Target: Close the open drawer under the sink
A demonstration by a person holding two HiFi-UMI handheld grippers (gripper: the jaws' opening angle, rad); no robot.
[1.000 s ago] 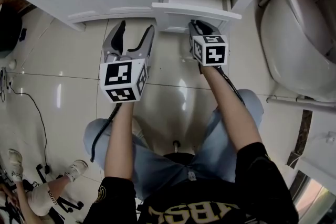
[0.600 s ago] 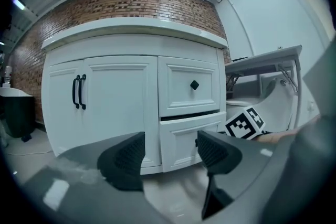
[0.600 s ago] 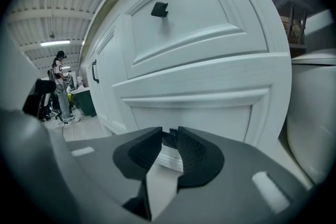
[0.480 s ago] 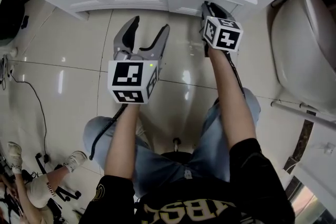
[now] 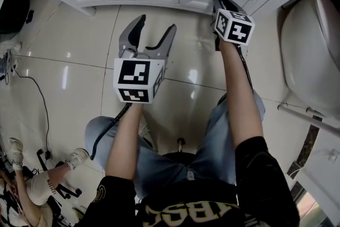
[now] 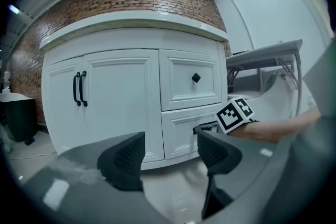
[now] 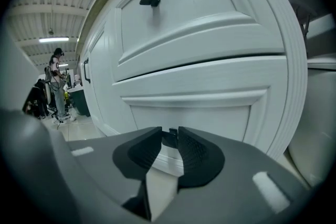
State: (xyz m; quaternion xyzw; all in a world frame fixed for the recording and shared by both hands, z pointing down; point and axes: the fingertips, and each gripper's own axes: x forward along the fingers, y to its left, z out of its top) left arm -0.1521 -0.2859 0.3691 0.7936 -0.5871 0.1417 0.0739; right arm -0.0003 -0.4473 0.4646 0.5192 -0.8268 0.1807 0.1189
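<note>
Your right gripper (image 5: 219, 2) pinches narrow on the small dark knob (image 7: 169, 135) of the lower drawer (image 7: 199, 86), likely to steer it home; the drawer front sits all but flush in the white vanity cabinet (image 6: 121, 97), at its lower right; your left gripper (image 6: 169, 153) hangs wide and empty above the floor tiles (image 5: 69, 61), out of the way; the cabinet bears no writing; your shirt's lettering (image 5: 183, 216) is cut off.

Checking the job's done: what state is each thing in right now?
Lower drawer: pushed in, looks closed.
Upper drawer: closed.
Cabinet doors: closed.
Left gripper: open, empty.
Right gripper: shut on drawer knob.
</note>
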